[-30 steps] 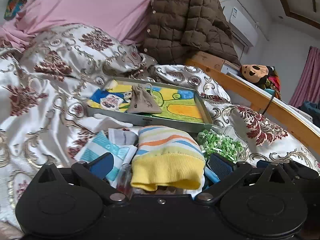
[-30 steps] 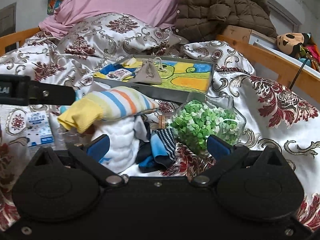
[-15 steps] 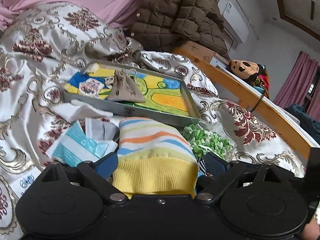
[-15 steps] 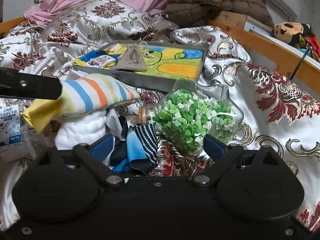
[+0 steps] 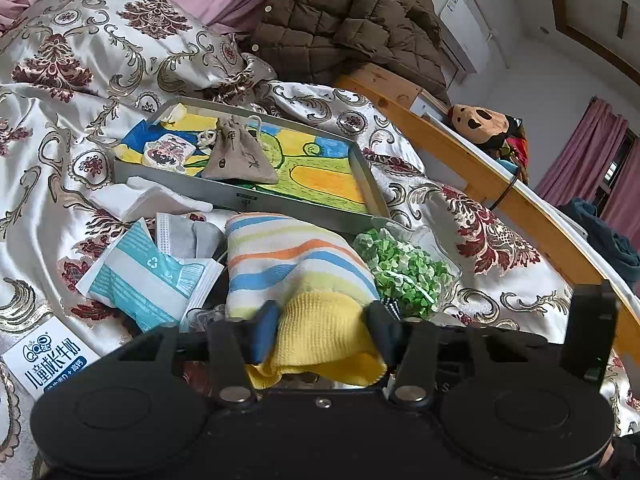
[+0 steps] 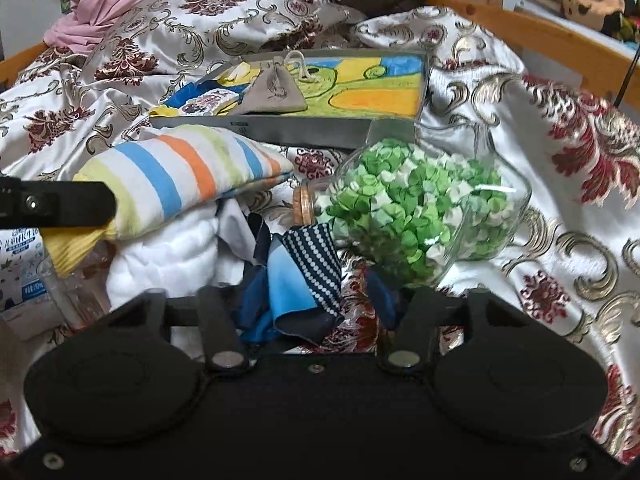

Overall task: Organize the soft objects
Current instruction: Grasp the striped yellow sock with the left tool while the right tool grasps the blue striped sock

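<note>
My left gripper (image 5: 324, 330) is shut on the yellow cuff of a striped sock (image 5: 296, 264); the sock also shows in the right wrist view (image 6: 188, 172), lifted over a white cloth (image 6: 160, 256). My right gripper (image 6: 320, 300) has closed its fingers around a blue and navy dotted cloth (image 6: 308, 276) beside a glass jar of green paper stars (image 6: 412, 208). A grey tray (image 5: 240, 196) with a colourful lining holds a small beige drawstring pouch (image 5: 240, 156).
A teal mask packet (image 5: 148, 276), a grey mask (image 5: 192, 236), a white tissue (image 5: 144, 200) and a milk carton (image 5: 48, 360) lie on the patterned bedspread. A wooden bed rail (image 5: 480, 176) runs along the right. A brown jacket (image 5: 352, 20) is piled behind.
Both grippers have closed: the left on the sock's yellow cuff, the right on the blue dotted cloth. Both have moved forward and lower toward the pile.
</note>
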{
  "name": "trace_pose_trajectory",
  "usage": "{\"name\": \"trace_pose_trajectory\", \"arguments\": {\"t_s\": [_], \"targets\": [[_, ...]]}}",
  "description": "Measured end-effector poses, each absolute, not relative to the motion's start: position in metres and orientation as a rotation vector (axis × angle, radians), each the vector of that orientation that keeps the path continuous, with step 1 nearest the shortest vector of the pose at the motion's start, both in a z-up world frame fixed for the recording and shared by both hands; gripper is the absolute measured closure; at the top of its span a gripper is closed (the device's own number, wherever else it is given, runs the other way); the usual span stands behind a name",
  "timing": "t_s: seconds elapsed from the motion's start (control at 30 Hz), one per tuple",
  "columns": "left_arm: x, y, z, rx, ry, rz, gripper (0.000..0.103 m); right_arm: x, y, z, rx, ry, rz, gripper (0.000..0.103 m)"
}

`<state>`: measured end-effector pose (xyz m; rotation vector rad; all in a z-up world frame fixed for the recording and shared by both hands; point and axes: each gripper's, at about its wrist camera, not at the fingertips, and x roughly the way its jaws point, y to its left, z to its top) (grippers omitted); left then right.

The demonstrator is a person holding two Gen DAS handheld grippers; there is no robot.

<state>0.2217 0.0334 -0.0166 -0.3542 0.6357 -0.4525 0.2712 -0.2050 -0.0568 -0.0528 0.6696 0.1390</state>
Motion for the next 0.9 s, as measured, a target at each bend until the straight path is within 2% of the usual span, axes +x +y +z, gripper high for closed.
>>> {"name": "trace_pose_trajectory", "arguments": {"t_s": [0.2,0.33,0.6,0.9], "targets": [[0.217,0.034,-0.01,-0.34,0.61,-0.447,0.08,0.275,-0.213,-0.058,0.014,0.689,0.161,0.093],[0.213,0.033,-0.001,-0.329,0.589,-0.442,0.086,0.267,-0.212,-0.05,0.014,0.673,0.156,0.1],[0.196,0.034,0.021,-0.32,0.545,-0.431,0.087,0.257,-0.216,-0.036,0.002,0.612,0.127,0.103],[0.179,0.036,0.022,-0.322,0.605,-0.429,0.088,0.246,-0.225,-0.023,0.021,0.565,0.128,0.103]]}}
